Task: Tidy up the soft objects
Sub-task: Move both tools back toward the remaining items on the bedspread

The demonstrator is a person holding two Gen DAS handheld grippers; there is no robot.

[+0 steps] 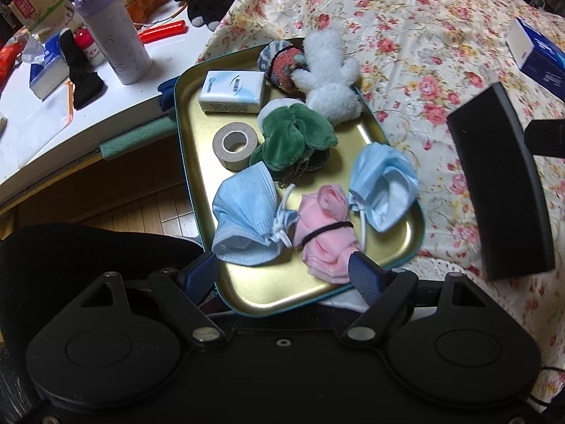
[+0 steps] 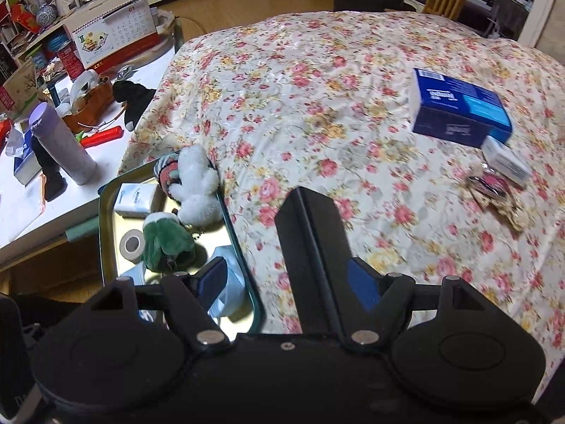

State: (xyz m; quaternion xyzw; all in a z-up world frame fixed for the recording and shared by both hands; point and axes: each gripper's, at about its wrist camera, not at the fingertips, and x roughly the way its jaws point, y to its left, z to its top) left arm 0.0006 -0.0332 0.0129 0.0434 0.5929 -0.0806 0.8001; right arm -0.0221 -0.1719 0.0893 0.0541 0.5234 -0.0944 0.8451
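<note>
Place: a lived-in home room.
Signs: floral tablecloth point(image 2: 317, 106), wooden floor point(image 2: 247, 3), cluttered white desk point(image 1: 70, 113), desk calendar point(image 2: 116, 31).

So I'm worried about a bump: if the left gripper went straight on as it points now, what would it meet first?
Most likely the pink mask on the tray, right ahead of the open left gripper; the blue mask sits just to its left. Depth is hard to judge.
</note>
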